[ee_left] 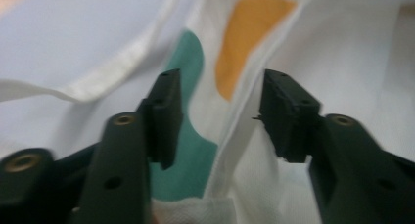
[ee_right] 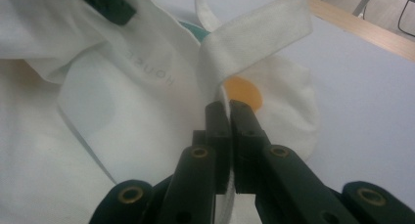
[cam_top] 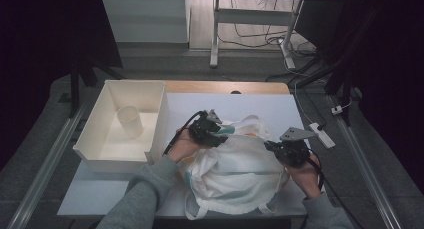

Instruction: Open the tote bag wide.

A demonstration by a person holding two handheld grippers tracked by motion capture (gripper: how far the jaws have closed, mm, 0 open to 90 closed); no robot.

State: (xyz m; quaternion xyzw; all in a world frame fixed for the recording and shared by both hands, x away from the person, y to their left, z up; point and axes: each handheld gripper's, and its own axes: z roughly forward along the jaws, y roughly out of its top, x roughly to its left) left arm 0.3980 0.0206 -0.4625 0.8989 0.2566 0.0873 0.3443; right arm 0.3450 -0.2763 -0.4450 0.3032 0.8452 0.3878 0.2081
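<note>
**A:** ok so what's the right gripper (ee_right: pixel 229 106) doing? Its jaws look pressed together to me.

**B:** yep, clamped on the edge of the white cloth tote bag (ee_right: pixel 122 111), right by the orange dot print. A strap (ee_right: pixel 254 31) loops up just past the tips.

**A:** and the left gripper (ee_left: pixel 220 111)?

**B:** jaws spread, a fold of the same bag runs up between them, with the teal and orange patches right there. The pads aren't pressing on it, there's a gap on both sides.

**A:** where's the bag overall?

**B:** crumpled on the white table (cam_top: pixel 260 101), with the left gripper (cam_top: pixel 207 129) at its upper left edge and the right gripper (cam_top: pixel 290 149) on its right side.

**A:** anything else nearby?

**B:** a white bin (cam_top: pixel 150 96) out past the left gripper, with a white cup (cam_top: pixel 130 121) standing in it, well apart from the bag.
</note>
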